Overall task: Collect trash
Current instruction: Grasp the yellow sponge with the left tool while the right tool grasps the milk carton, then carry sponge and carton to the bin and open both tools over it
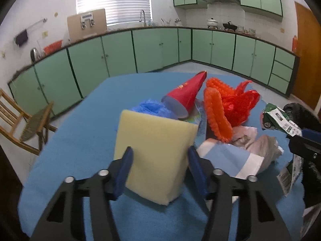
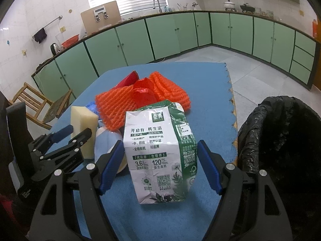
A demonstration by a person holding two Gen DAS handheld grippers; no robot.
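Note:
Trash lies piled on a blue table (image 1: 80, 136). My left gripper (image 1: 159, 160) is open around a pale yellow sponge block (image 1: 154, 152), one finger on each side; contact is unclear. The sponge also shows in the right wrist view (image 2: 84, 118). My right gripper (image 2: 160, 156) is open around a crushed green-and-white milk carton (image 2: 158, 152), with gaps on both sides. The carton also shows at the right of the left wrist view (image 1: 280, 120). A black-lined trash bin (image 2: 280, 140) stands right of the table.
Behind the sponge lie a blue plastic bag (image 1: 152, 108), a red paper cone (image 1: 186, 94), orange foam netting (image 1: 216, 116), a red plastic bag (image 1: 240, 104), crumpled paper (image 1: 260, 148) and a blue-white wrapper (image 1: 230, 156). A wooden chair (image 1: 18, 126) stands left. Green cabinets (image 1: 152, 50) line the walls.

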